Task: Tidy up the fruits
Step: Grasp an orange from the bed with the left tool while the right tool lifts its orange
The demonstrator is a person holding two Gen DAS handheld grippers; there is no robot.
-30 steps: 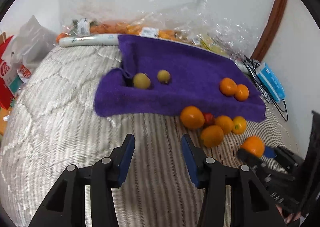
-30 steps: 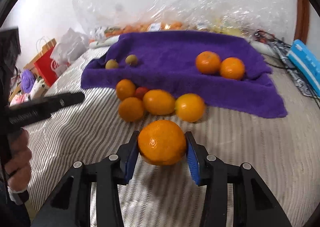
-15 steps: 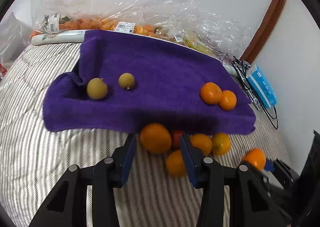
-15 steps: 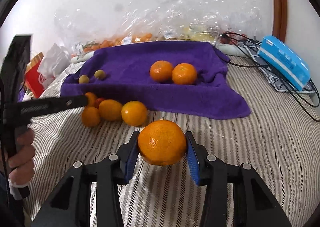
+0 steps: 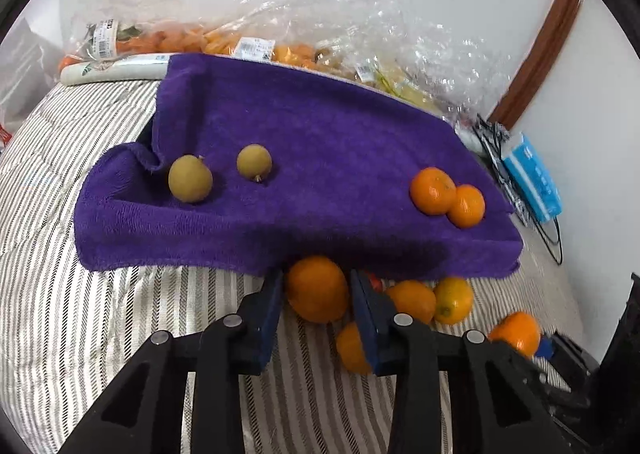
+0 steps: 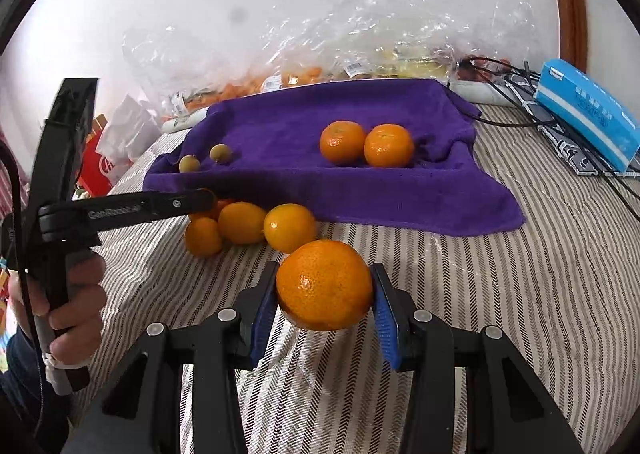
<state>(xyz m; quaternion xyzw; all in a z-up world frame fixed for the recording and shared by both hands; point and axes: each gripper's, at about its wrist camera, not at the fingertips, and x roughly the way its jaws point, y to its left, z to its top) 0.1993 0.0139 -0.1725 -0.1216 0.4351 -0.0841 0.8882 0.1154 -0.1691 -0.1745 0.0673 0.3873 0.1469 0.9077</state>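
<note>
Striped bed (image 5: pixel 60 314); both jaws pinching round oranges (image 5: pixel 317 290) (image 6: pixel 324 284), left just closing

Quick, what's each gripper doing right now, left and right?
Left gripper: jaws have just been closing around an orange by the purple towel, pads on it.
Right gripper: shut on a mandarin, held off the bedding.

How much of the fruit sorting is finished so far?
Done: two oranges and two green fruits sit on the towel. In hand: the right tool holds an orange; the left tool has been closing around another. Left: the pile by the towel.
</note>
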